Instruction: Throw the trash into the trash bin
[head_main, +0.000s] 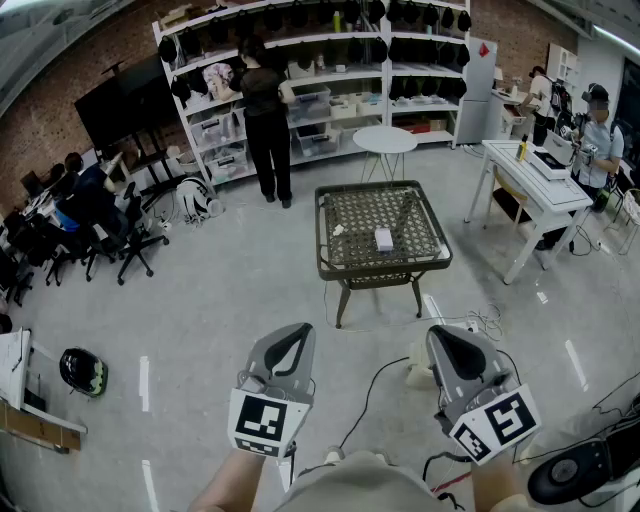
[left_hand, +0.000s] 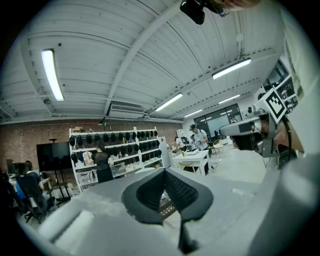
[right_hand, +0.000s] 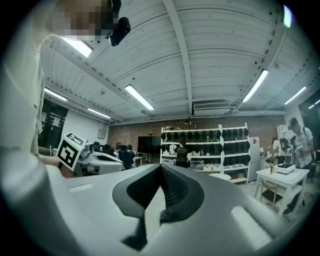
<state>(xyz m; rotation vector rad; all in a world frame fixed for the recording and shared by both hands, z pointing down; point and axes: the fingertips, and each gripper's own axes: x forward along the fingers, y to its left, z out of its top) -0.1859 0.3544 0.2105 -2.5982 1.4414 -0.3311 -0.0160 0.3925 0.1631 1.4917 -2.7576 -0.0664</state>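
— Where's the trash, then?

— That small white packet (head_main: 383, 238) lying flat near the middle of the mesh bench (head_main: 330, 262), I'd say. There's a smaller white scrap (head_main: 340, 230) to its left, apart from it.

— And the person isn't reaching for it?

— Too far off. The bench stands well ahead across bare floor. Both tools are held low, close to the body and about level, which looks to me like a carrying pose, not a reach.

— Anything in them?

— No. The left tool (head_main: 292, 340) has its jaws together on nothing, and the right tool (head_main: 452, 342) is closed and empty as well. They'd have to open before a pick.

— The bin?

— I can't spot one from here. My guess is the walk to the bench comes first.
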